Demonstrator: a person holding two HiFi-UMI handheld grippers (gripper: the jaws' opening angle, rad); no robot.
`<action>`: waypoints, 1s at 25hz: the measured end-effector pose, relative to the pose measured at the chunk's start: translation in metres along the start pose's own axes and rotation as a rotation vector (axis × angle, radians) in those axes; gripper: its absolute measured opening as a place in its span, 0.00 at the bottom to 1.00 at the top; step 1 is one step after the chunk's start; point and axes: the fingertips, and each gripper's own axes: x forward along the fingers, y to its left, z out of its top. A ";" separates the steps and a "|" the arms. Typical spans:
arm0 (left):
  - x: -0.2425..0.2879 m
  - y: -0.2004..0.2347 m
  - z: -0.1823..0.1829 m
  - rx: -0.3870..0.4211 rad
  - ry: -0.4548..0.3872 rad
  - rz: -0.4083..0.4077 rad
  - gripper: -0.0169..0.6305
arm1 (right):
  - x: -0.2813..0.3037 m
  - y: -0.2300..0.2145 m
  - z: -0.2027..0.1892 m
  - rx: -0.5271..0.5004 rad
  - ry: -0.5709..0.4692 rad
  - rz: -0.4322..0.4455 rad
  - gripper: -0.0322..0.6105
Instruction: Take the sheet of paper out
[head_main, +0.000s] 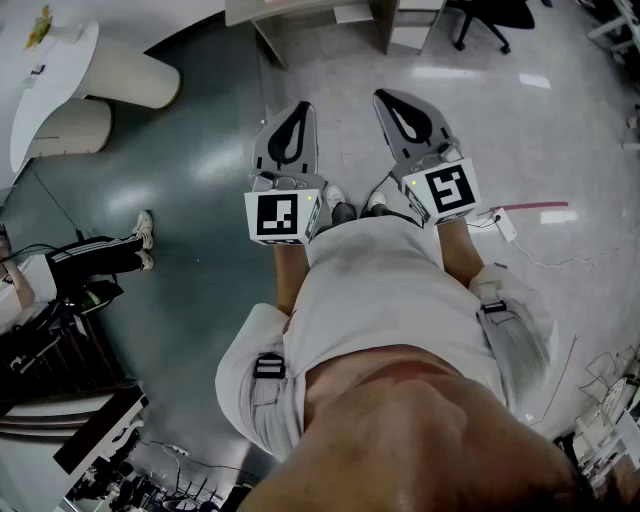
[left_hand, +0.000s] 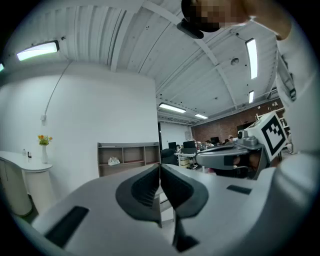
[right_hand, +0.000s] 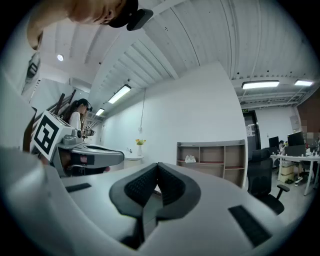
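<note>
Plastic, smooth and pale grey, forms the broad tapering shells of the left gripper (left_hand: 160, 169) and the right gripper (right_hand: 158, 174). Each is lined with black ribbed rubber pads (left_hand: 140, 190). In each gripper view the pads are pressed together at the tips, with nothing pinched between them. Both tools are held level, side by side, over a glossy grey-green floor (head_main: 190, 160), just ahead of the person's white shirt (head_main: 390, 290). Each bears a white marker cube (head_main: 283, 215) printed with a black square pattern, a code rather than readable writing.

The sheet of paper cannot be picked out in any view. An open-fronted pale wooden shelf unit (right_hand: 212, 157) stands against a plain white wall. A small crumpled white thing (right_hand: 190, 159) lies in its upper left compartment, possibly paper but too small to tell. Left of the unit, a curved white counter (left_hand: 37, 185) carries a slim white vase of yellow flowers (left_hand: 44, 152). A black swivel office chair (right_hand: 262, 175) stands to the right of the unit.

Near the floor's right edge in the head view, a white power strip (head_main: 505, 224) trails a thin cable. At the left edge, a second person's legs in black trousers with white side stripes (head_main: 95, 255) are cut off by the frame.
</note>
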 end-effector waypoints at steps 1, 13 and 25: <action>0.000 -0.002 -0.001 -0.003 0.001 0.004 0.06 | -0.002 -0.002 0.000 0.003 -0.004 0.002 0.08; 0.000 -0.020 0.003 0.005 0.003 0.063 0.07 | -0.012 -0.009 -0.006 0.011 -0.011 0.054 0.08; 0.016 0.000 0.004 0.026 0.002 0.057 0.06 | 0.012 -0.015 -0.009 0.040 -0.003 0.051 0.08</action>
